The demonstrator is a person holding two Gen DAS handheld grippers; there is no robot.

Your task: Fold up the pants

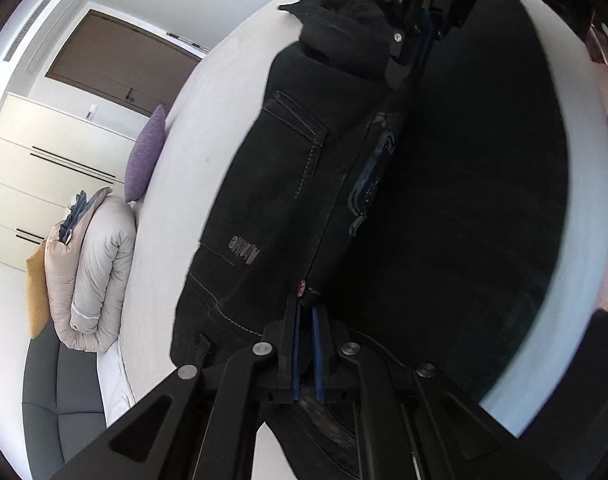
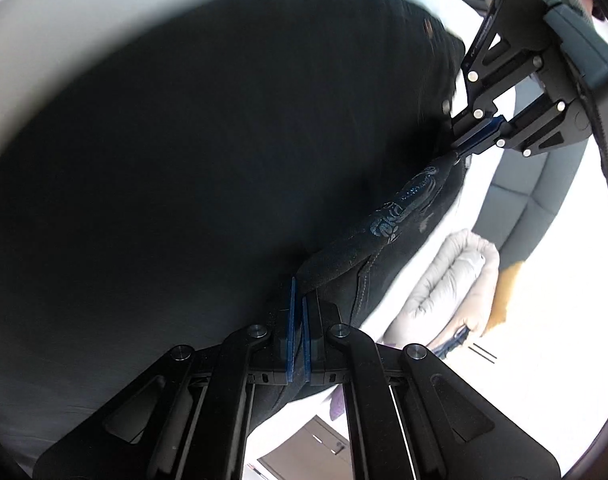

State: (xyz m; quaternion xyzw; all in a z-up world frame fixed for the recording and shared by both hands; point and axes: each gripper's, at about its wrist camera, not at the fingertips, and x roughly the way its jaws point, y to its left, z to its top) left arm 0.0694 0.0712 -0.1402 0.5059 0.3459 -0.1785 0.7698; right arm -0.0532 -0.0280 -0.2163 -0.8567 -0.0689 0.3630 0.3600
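The black pants (image 1: pixel 264 184) are never seen whole: in the left wrist view their lower part runs behind the left gripper (image 1: pixel 306 312) and off the bottom edge, and the legs' ends cannot be made out. The dark expanse (image 1: pixel 464 200) beside them is featureless, so cloth cannot be told from shadow. The right gripper (image 1: pixel 418 36) is cut by the top edge there. The right wrist view's pale bedding (image 2: pixel 456 276) is overexposed, its detail lost.
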